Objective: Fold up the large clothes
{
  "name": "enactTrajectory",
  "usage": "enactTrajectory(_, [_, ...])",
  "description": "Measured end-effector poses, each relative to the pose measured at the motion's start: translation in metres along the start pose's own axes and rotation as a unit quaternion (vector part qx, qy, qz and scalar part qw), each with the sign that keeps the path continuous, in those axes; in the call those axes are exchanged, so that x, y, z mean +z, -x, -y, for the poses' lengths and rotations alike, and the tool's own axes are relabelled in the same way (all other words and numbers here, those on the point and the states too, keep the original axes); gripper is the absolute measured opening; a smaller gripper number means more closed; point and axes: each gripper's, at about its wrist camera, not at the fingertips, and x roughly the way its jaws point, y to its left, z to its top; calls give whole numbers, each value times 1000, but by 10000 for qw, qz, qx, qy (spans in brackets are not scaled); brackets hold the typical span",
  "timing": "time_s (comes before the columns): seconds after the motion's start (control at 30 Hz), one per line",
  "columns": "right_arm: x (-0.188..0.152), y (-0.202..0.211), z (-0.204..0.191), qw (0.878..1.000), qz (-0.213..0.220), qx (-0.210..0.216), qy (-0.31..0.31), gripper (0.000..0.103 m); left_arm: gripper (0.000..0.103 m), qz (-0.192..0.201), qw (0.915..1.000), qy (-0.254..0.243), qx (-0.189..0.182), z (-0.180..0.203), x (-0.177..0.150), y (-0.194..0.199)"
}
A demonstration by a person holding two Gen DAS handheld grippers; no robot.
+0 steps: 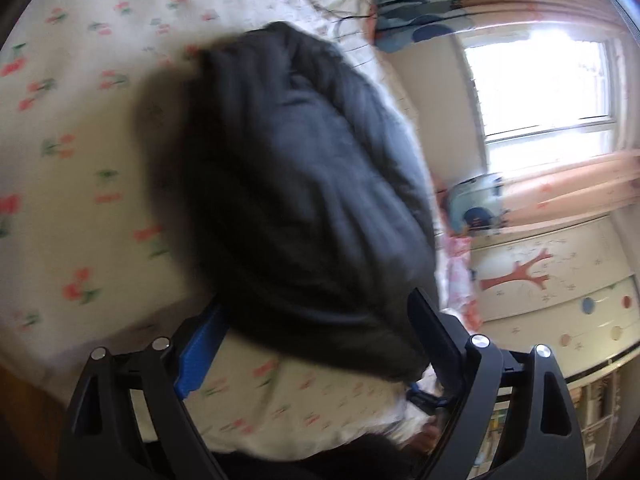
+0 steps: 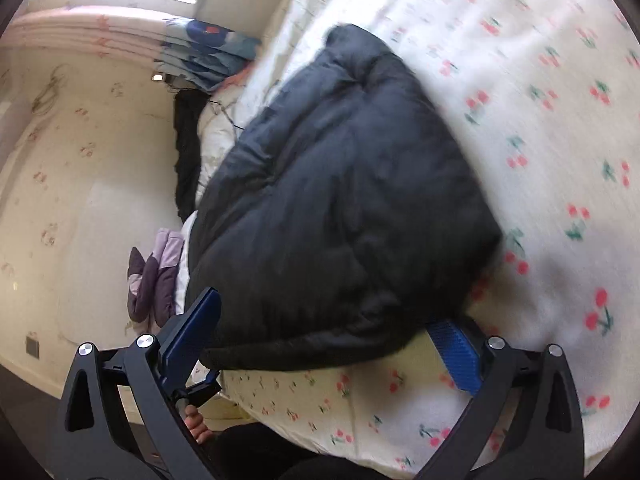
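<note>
A folded black puffy jacket (image 1: 304,184) lies on a bed sheet (image 1: 80,120) printed with red cherries. Both views are rolled and blurred. My left gripper (image 1: 316,304) stands wide open around the jacket's near end. Its left finger (image 1: 200,352) runs under the jacket, and its right finger (image 1: 430,328) lies against the jacket's other side. My right gripper (image 2: 324,312) is also wide open at the jacket (image 2: 340,208), over the same sheet (image 2: 540,120). Its right pad (image 2: 456,356) slips beneath the jacket. The left finger (image 2: 192,332) stands beside the jacket.
The bed's edge runs close below both grippers. A person's hand (image 2: 196,420) holds the other gripper's handle. Purple boots (image 2: 152,276) stand on the floor beside the bed. A bright window (image 1: 540,80), pink curtains and a decorated drawer chest (image 1: 552,292) lie beyond.
</note>
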Motion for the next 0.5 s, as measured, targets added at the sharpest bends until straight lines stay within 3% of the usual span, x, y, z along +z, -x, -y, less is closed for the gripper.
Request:
enactTrajectory(0.07, [3, -4, -1, 9998, 65, -173, 121, 96, 88, 154, 9998, 13, -90, 3, 3, -4])
enactTrajectory(0.17, [6, -17, 12, 9991, 4, -429, 51, 96, 90, -8, 9996, 213, 186, -5, 7, -18])
enactTrajectory(0.3, [14, -17, 6, 9992, 360, -177, -56, 92, 90, 108, 9993, 314, 160, -5, 13, -26])
enactTrajectory(0.37, [21, -19, 5, 9989, 459, 10, -91, 59, 90, 253, 9990, 338, 139, -1, 18, -29])
enactTrajectory(0.4, [23, -21, 5, 9986, 520, -44, -82, 38, 90, 318, 9987, 367, 150, 0, 20, -31])
enactTrajectory(0.47, [25, -21, 6, 9979, 627, 174, -58, 27, 72, 403, 9983, 404, 130, 0, 23, -36])
enactTrajectory(0.5, [28, -20, -1, 9975, 677, 194, 92, 23, 49, 358, 9985, 395, 115, 2, 24, -40])
